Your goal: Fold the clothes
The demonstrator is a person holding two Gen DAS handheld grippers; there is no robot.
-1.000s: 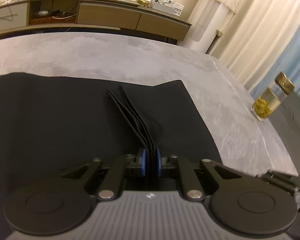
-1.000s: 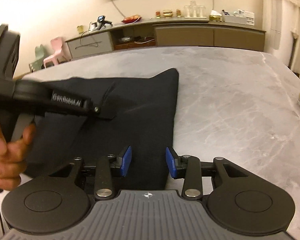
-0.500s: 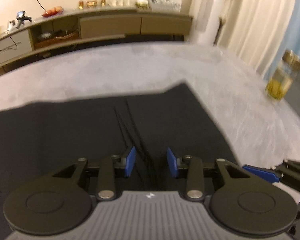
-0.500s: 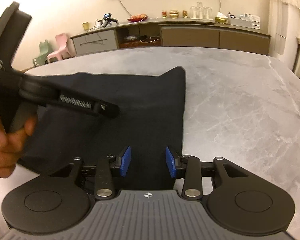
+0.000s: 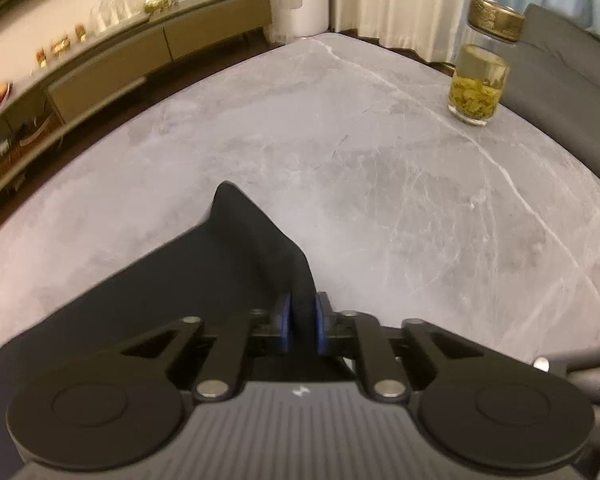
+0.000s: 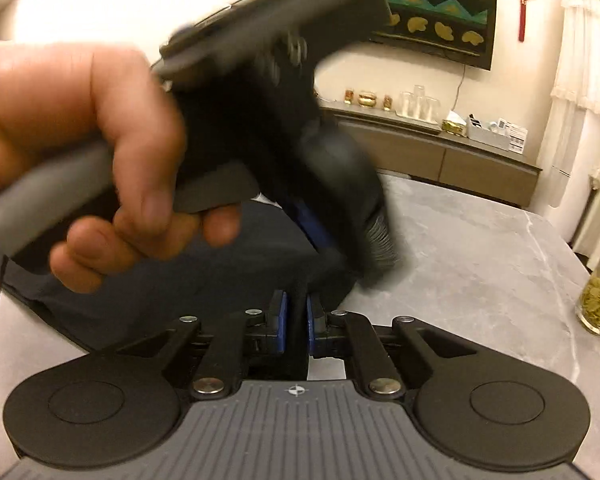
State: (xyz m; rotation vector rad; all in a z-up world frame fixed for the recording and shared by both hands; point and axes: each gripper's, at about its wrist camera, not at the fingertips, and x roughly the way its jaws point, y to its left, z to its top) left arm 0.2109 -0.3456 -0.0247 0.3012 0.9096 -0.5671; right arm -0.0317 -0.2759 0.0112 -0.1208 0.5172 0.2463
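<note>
- Left gripper (image 5: 300, 322): its blue-padded fingers (image 5: 283, 322) are drawn close and pinch a raised fold of the black garment (image 5: 204, 276) between them. The cloth rises to the pads in a ridge and falls away to the left.
- Black garment, left wrist view: it lies on the grey marble table (image 5: 380, 168), spreading toward the lower left, with one pointed corner standing out toward the middle of the tabletop.
- Right gripper (image 6: 294, 322): its blue pads (image 6: 281, 320) are likewise brought close, with a narrow strip of the dark cloth (image 6: 188, 276) clamped between them at the garment's near edge.
- Left hand (image 6: 80, 152): seen large in the right wrist view, it wraps the grey handle of the other tool, which crosses the frame just above the garment; its body is motion-blurred, and only a glimpse of blue pad shows near the cloth.
- The two grippers work close together, both at the right-hand edge of the garment.
- Glass jar (image 5: 478, 84): it stands upright on the table, well apart from the garment, near the far right edge; it holds yellow-green contents in pale liquid, and a gold-coloured lid sits on top. It also shows at the right margin of the right wrist view (image 6: 598, 304).
- Sideboard (image 5: 112, 68): a low brown cabinet runs along the wall beyond the table, carrying glasses and small ornaments.
- Curtains (image 5: 412, 4): pale drapes hang behind the jar.
</note>
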